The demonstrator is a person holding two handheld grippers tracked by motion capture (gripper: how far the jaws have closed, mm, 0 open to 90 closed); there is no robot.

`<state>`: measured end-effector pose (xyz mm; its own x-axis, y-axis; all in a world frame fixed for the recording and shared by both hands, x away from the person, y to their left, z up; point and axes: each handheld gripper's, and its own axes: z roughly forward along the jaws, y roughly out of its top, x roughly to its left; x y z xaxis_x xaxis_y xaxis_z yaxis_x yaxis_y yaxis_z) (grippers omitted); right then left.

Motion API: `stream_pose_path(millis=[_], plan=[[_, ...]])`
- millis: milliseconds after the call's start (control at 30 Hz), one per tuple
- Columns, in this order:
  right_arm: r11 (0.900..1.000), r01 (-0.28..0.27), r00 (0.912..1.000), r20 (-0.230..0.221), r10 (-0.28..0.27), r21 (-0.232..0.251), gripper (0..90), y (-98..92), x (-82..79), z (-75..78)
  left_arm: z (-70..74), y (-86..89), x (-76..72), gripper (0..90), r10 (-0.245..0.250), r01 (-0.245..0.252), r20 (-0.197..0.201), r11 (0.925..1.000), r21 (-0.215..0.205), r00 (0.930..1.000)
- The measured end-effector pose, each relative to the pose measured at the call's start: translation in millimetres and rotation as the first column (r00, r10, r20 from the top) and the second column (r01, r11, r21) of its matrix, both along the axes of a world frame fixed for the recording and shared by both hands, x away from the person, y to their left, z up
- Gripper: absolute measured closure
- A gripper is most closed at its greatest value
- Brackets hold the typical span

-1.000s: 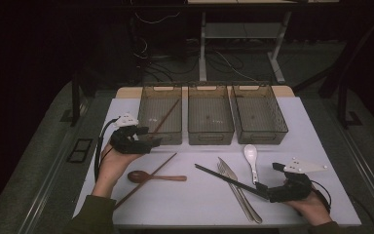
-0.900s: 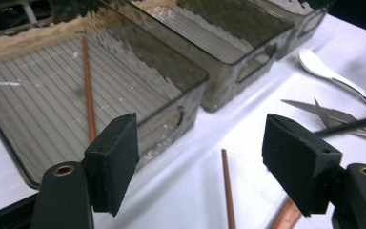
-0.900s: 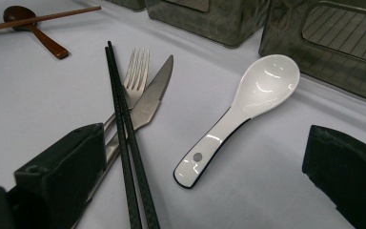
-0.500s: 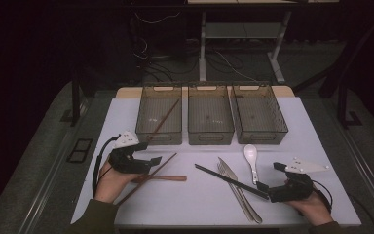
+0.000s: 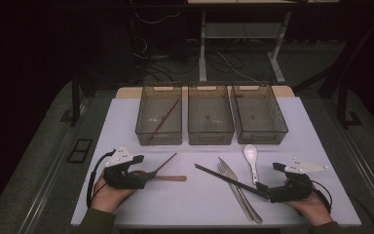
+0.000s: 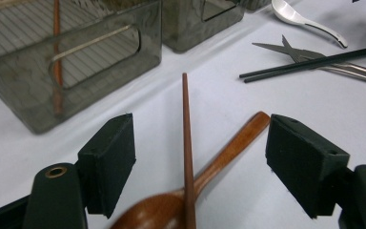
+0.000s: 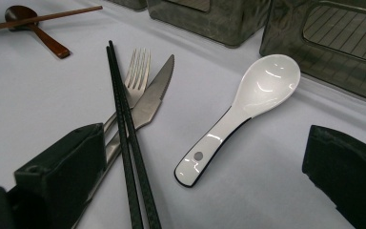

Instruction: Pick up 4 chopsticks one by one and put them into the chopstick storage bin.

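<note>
Left tool [image 6: 190, 157]: jaws wide apart, nothing gripped. Thin brown wooden chopstick [image 6: 186, 143] lies between them on white worktop [image 6: 276, 90], long axis running straight ahead toward smoky plastic bin [image 6: 71, 71], crossing brown wooden spoon [image 6: 219, 162]. Left tool nearer; right tool [image 5: 268, 194] well apart.

- The wooden chopstick [image 6: 186, 143] is thin, reddish-brown and tapers to a point. It lies flat on the white tabletop [image 5: 199, 204], between the open pads of the left tongs [image 6: 195, 157] and touching neither pad. Its tip points towards the leftmost bin [image 5: 158, 117].
- The wooden spoon [image 6: 209, 176] is the same brown. It lies flat with its bowl under the chopstick, which crosses over it, and its handle slants away to the right.
</note>
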<state>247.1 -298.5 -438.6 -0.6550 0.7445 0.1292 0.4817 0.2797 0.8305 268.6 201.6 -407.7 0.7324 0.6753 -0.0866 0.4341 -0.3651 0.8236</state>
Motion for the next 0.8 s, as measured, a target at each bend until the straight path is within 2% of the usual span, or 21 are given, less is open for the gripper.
stream_pose_path(millis=[100, 233, 467, 600, 800], plan=[[1.0, 0.001, 1.0, -0.001, -0.001, 0.0, 0.6, 0.0, -0.1, -0.2, -4.4, 1.9, -5.3, 25.9, 0.001, -0.001, -0.015, 1.0, 0.001, 0.9999], [1.0, 0.0, 1.0, 0.002, 0.0, 0.0, 0.5, -0.4, -0.2, 0.1, -7.7, 4.0, -13.0, 31.5, -0.004, 0.004, -0.021, 1.0, 0.006, 0.9998], [1.0, 0.002, 1.0, 0.001, -0.002, 0.001, 0.5, 0.1, -0.3, 0.4, -12.5, 12.8, -21.8, 47.9, 0.003, -0.003, -0.044, 1.0, 0.003, 0.999], [1.0, 0.002, 1.0, 0.002, -0.002, 0.0, 0.5, 0.0, -0.1, 0.2, -16.0, 17.0, -25.8, 56.9, -0.003, 0.005, -0.052, 0.9993, 0.037, 0.9986], [1.0, 0.004, 1.0, 0.0, -0.004, 0.0, 0.5, 0.0, -0.4, 0.3, -19.8, 23.2, -27.9, 66.6, 0.0, 0.003, -0.072, 0.999, 0.045, 0.9974]])
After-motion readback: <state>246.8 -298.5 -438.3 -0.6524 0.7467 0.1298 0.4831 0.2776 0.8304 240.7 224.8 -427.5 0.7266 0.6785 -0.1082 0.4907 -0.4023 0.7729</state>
